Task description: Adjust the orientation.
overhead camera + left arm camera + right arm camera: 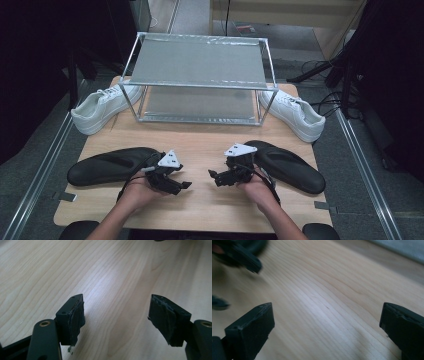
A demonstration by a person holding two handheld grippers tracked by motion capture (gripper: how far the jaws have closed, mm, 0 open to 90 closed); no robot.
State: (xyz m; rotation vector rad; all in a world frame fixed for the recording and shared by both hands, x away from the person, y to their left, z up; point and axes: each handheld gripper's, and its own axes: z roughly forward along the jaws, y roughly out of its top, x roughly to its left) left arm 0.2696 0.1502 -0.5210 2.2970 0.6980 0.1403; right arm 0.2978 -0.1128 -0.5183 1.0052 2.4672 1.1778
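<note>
Left black shoe point(112, 166): laid on the tabletop point(200, 145), just beside the left claw point(186, 185), which is held wide open and empty. Right claw point(212, 175): likewise spread wide, empty. Right black shoe point(290, 167): laid just beside it.

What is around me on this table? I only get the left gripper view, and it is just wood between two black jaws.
Observer: A black slipper lies on the table just beside the left gripper, at the left edge.
Operator: Is there a second one?
Observer: Yes, another black slipper lies by the right gripper, toward the right edge.
Operator: Anything farther back?
Observer: A two-level metal rack stands at the far side, with a white sneaker at its left end and another white sneaker at its right end.
Operator: Is the other gripper holding anything?
Observer: No, its jaws stand apart over bare wood.
</note>
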